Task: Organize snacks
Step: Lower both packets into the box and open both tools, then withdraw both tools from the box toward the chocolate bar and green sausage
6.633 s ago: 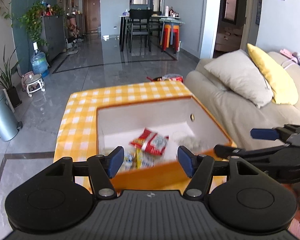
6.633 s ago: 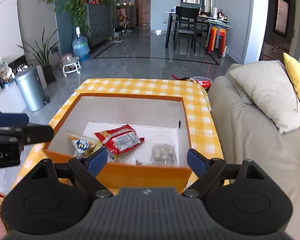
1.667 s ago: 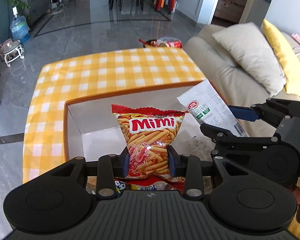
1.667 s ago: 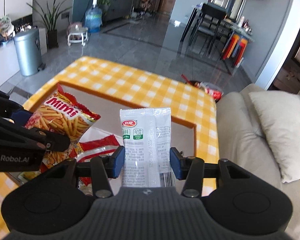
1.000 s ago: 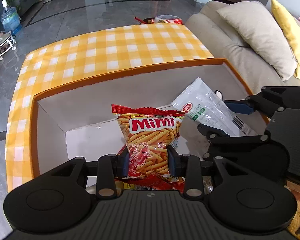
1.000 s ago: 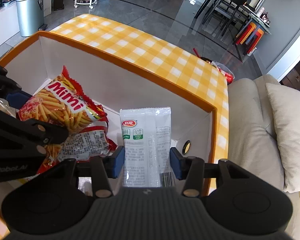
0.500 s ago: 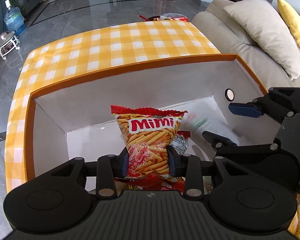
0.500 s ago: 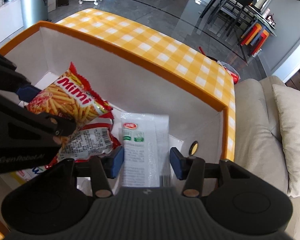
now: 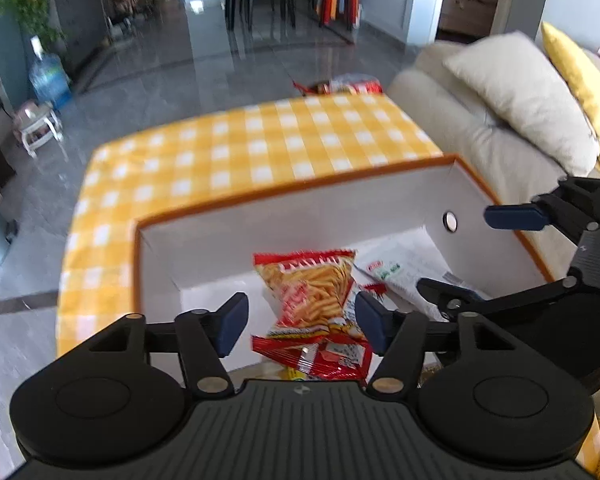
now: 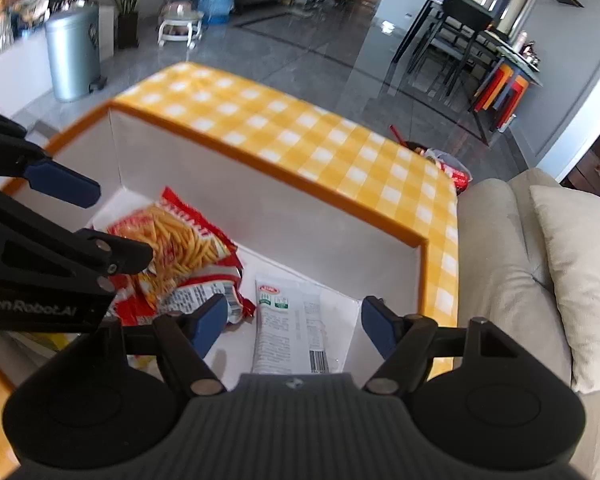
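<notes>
The left tool [image 9: 300,322] hangs above the near part of the box [image 9: 300,196] with its blue pads spread wide and nothing between them. Below the gap lies the chips bag [image 9: 312,288], a red-edged pack printed with orange sticks, resting tilted on top of a red packet [image 9: 320,356] inside the box. The print on the chips bag is blurred in the left wrist view, so its name cannot be read there.

The right tool [image 10: 290,326] is also spread open and holds nothing. Beneath it the white sachet [image 10: 290,328] lies flat on the white floor of the box, its barcode end nearest the camera and its small red and green marks at the far end. In the right wrist view the sachet sits just right of the red packet [image 10: 204,296] and may touch its edge, though this is hard to tell. In the left wrist view the sachet [image 9: 400,276] lies right of the chips bag, partly behind the right tool [image 9: 496,256].

The box has white inner walls, an orange rim and a small round hole [image 9: 451,222] in its right wall. It stands on the counter [image 9: 240,152], which is covered by a yellow checked cloth. A beige sofa [image 10: 512,272] with a pale cushion [image 10: 580,264] stands just right of the counter.
</notes>
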